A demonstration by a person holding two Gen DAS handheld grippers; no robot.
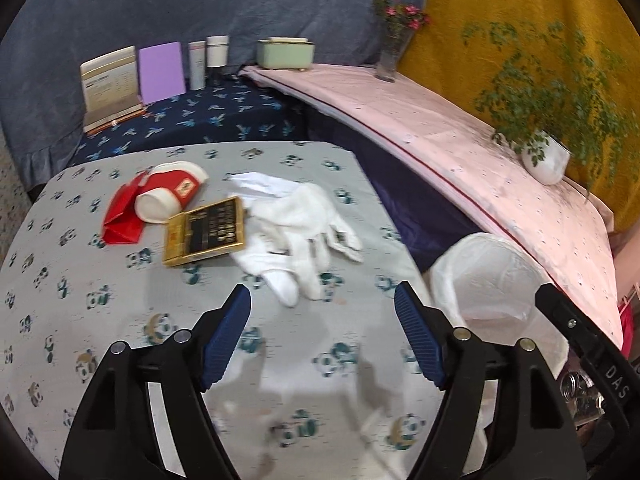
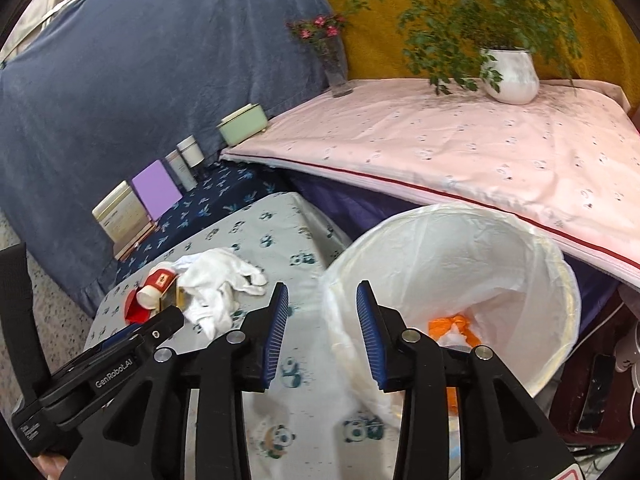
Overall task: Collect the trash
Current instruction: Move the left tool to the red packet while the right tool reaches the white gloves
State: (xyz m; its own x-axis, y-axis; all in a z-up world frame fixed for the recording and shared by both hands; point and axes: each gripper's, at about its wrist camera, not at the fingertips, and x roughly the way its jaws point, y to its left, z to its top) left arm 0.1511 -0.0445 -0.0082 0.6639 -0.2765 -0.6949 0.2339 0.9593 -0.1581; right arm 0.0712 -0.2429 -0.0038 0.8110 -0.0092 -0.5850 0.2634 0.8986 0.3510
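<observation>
- Bin [image 2: 472, 264] beside table holds orange scrap [image 2: 452, 326]
- Glove [image 1: 296, 224], gold box [image 1: 206, 232], red carton [image 1: 160, 200] remain on table
- Left gripper [image 1: 322, 336] and right gripper [image 2: 322, 332] released, empty

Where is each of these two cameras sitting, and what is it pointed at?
Left wrist: rides the left tongs, looking down at the white glove and gold box; its open blue pads show.
Right wrist: rides the right tongs, facing the lined trash bin; its open pads and the left tongs' body show.
Shared: glove, bin, panda tablecloth.
</observation>
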